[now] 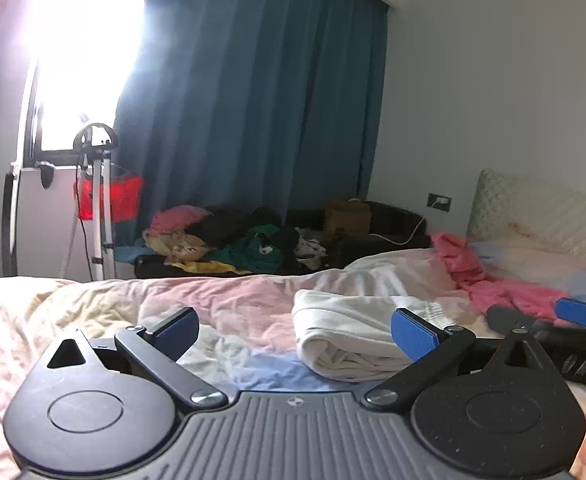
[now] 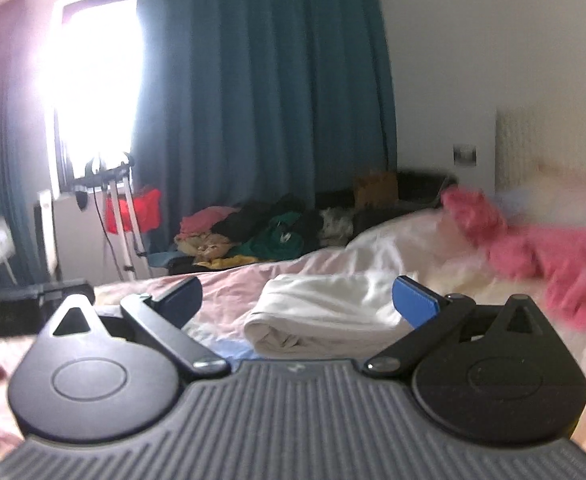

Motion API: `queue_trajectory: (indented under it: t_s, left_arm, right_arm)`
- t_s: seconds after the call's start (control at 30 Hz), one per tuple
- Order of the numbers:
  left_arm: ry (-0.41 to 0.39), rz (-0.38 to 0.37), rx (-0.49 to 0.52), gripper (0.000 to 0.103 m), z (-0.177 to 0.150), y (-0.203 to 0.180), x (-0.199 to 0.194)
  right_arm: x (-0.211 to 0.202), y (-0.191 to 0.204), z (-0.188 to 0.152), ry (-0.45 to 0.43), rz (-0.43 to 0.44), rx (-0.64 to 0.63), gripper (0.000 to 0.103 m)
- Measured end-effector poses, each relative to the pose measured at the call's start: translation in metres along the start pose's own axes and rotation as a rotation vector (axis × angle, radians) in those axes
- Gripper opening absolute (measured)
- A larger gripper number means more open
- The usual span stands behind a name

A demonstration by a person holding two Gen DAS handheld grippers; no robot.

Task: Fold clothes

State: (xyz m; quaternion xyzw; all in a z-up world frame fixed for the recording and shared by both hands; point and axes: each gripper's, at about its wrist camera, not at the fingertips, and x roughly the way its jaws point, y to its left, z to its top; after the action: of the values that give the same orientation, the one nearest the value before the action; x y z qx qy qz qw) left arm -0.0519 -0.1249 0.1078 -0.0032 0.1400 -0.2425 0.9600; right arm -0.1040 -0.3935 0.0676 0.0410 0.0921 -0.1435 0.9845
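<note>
A folded white garment lies on the bed, just ahead of my left gripper, which is open and empty, its right finger beside the fold. The same garment lies between and just beyond the fingers of my right gripper, also open and empty. A crumpled pink garment lies further right near the headboard; it shows blurred in the right wrist view. The right gripper's blue pad shows at the right edge of the left wrist view.
The bed has a pastel pink, cream and blue sheet. Beyond it, a pile of mixed clothes lies on a dark couch before teal curtains. A metal stand with a red item stands by the bright window. A quilted headboard is right.
</note>
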Motion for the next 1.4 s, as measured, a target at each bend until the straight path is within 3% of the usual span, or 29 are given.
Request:
queue_trajectory:
  t_s: [0.23, 0.6, 0.9, 1.4]
  left_arm:
    - [-0.021, 0.042, 0.004, 0.103, -0.01, 0.007, 0.014]
    - [0.037, 0.057, -0.023, 0.103, -0.034, 0.014, 0.037]
    - [0.082, 0.055, -0.017, 0.103, -0.045, 0.012, 0.047]
    - [0.068, 0.062, -0.02, 0.103, -0.043, 0.01, 0.041]
  right_arm:
    - [0.024, 0.007, -0.029, 0.02, 0.038, 0.008, 0.103]
    - [0.035, 0.003, -0.057, 0.027, 0.05, 0.029, 0.103]
    - [0.037, -0.01, -0.062, 0.051, 0.014, 0.114, 0.103]
    - [0.039, -0.001, -0.067, 0.066, -0.003, 0.073, 0.103]
